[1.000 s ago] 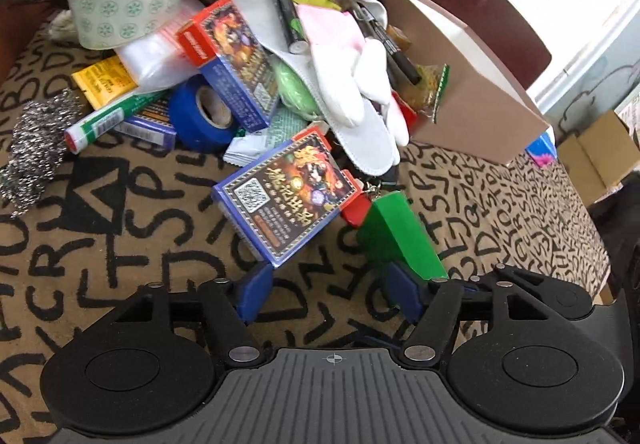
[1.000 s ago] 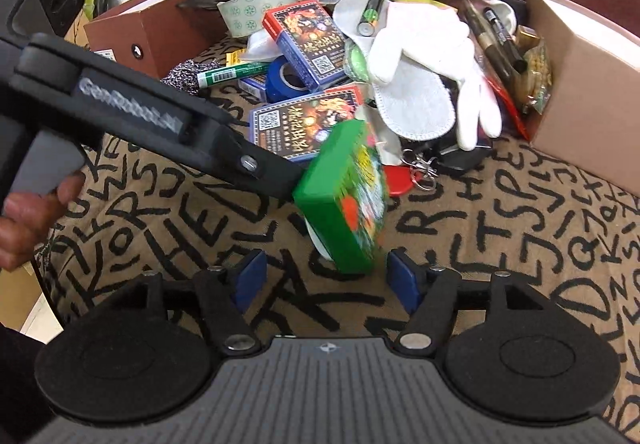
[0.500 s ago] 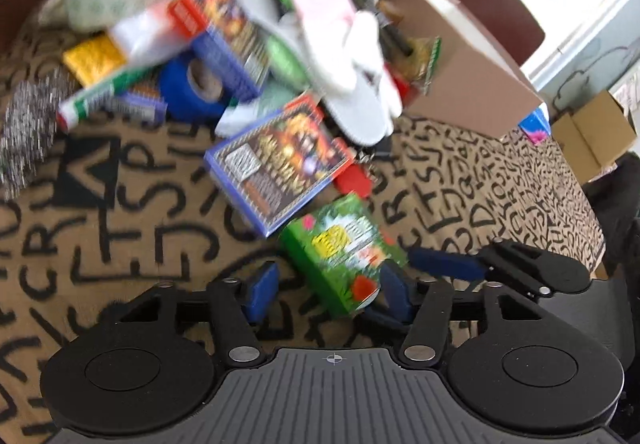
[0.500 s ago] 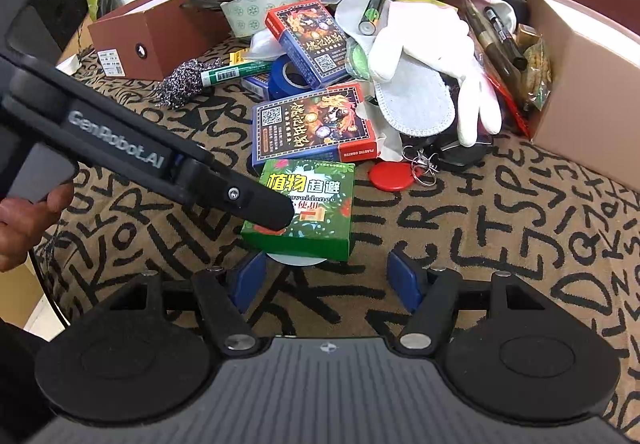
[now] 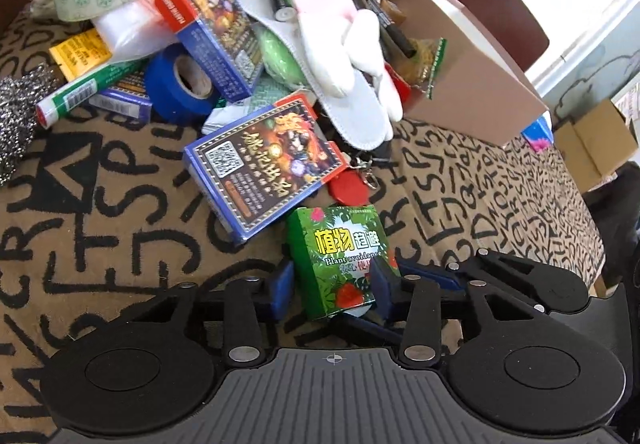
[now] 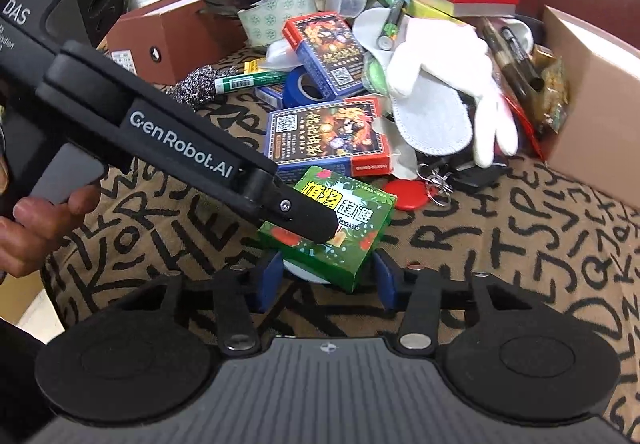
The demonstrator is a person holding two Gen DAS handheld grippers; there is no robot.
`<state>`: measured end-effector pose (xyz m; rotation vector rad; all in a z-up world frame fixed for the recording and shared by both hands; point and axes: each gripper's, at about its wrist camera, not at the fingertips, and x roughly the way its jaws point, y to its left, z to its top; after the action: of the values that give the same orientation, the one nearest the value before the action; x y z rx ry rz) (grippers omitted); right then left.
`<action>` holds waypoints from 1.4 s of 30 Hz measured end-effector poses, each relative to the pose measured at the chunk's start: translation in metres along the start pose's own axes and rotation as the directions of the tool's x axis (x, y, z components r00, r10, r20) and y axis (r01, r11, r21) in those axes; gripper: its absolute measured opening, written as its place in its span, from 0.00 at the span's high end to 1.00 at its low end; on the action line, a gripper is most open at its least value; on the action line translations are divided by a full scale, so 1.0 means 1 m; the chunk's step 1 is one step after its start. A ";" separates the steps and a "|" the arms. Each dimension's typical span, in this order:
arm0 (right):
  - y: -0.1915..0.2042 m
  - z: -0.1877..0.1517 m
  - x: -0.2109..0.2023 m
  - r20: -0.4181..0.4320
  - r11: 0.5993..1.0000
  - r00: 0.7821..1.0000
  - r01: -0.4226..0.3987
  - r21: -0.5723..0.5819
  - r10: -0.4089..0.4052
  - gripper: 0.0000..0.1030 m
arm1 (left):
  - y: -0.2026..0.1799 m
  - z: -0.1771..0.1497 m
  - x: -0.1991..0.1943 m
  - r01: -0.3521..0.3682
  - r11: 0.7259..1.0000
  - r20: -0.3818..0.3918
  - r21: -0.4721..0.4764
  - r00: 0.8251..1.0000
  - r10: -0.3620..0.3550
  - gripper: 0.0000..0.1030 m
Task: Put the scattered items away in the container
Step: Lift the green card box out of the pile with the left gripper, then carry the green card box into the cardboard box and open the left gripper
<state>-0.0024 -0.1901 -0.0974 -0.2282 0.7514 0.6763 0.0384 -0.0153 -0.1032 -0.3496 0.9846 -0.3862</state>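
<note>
both grippers, left [image 5: 332, 290] and right [image 6: 326, 280], fingers spread apart.

A small green card box [image 5: 344, 258], printed with leaves, red flowers and yellow and white Chinese characters, lies face up on the letter-patterned cloth, just in front of a heap of scattered items. Nearest it in the heap are a blue and red card box [image 5: 264, 159] lying flat and a round red key tag [image 5: 349, 187], with a second blue and red card box [image 5: 216, 27], a blue tape roll [image 5: 180, 81] and a white glove [image 5: 352, 59] piled behind. To the right stands an open cardboard container [image 5: 472, 83], holding pens and packets.
</note>
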 end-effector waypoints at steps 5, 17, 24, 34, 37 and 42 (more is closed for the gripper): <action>-0.011 0.001 -0.020 0.054 0.998 0.998 0.036 0.043 -0.038 0.48 | -0.026 0.012 -0.004 0.015 0.997 0.035 0.072 0.999 -0.018 0.56; -0.079 0.034 -0.077 0.252 0.970 0.937 0.234 0.060 -0.241 0.48 | -0.121 0.086 0.007 0.079 0.967 0.175 0.241 0.977 -0.123 0.54; -0.139 0.062 -0.084 0.307 0.926 0.874 0.367 0.090 -0.377 0.48 | -0.175 0.152 0.043 0.124 0.957 0.216 0.260 0.959 -0.183 0.52; -0.239 0.073 -0.074 0.315 0.892 0.835 0.402 0.209 -0.450 0.48 | -0.228 0.207 0.119 0.135 0.946 0.225 0.295 0.952 -0.206 0.51; -0.256 0.071 -0.072 0.303 0.881 0.829 0.416 0.228 -0.470 0.48 | -0.239 0.213 0.136 0.138 0.939 0.218 0.314 0.953 -0.212 0.51; -0.279 0.070 -0.066 0.291 0.868 0.822 0.430 0.248 -0.490 0.48 | -0.251 0.223 0.159 0.096 0.941 0.235 0.325 0.955 -0.179 0.38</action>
<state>0.1797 -0.4060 -0.0130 -0.1193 0.3846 0.1718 0.2686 -0.2854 0.0072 -0.1771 0.6283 -0.5999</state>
